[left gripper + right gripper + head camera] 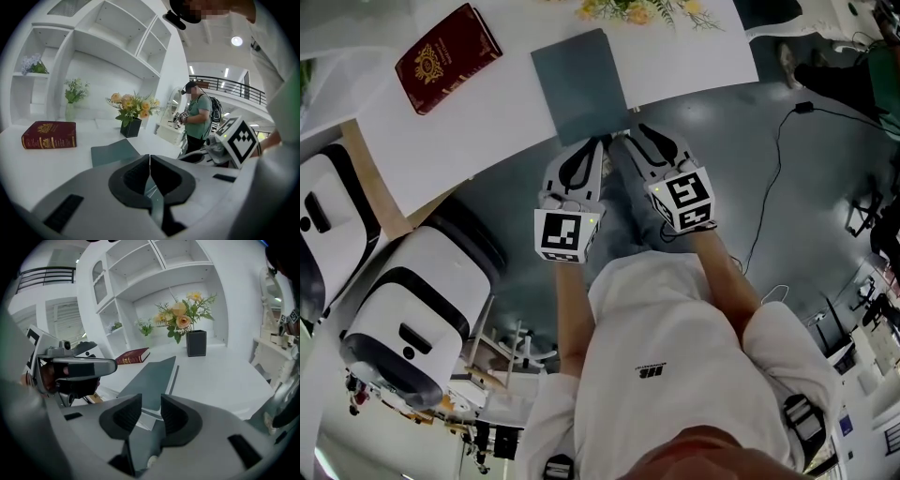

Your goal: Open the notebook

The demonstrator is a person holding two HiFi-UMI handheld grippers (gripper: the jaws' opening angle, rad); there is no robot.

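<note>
Grey notebook [578, 82] closed; left claw [594, 143] clenched, right claw [630, 133] released, both tilted down near its edge.

We hold both grippers side by side ahead of the torso, tips angled downward and away, bodies just beside each other. On the left gripper [596, 142] the jaws are closed, its pads [136, 173] meeting along a thin seam. On the right gripper [634, 133] the jaws are parted, with a narrow gap showing between them. We note the left cube [566, 234] and right cube [684, 199] facing up. The left forearm [572, 309] and right forearm [727, 272] are bare and extended forward.
</note>
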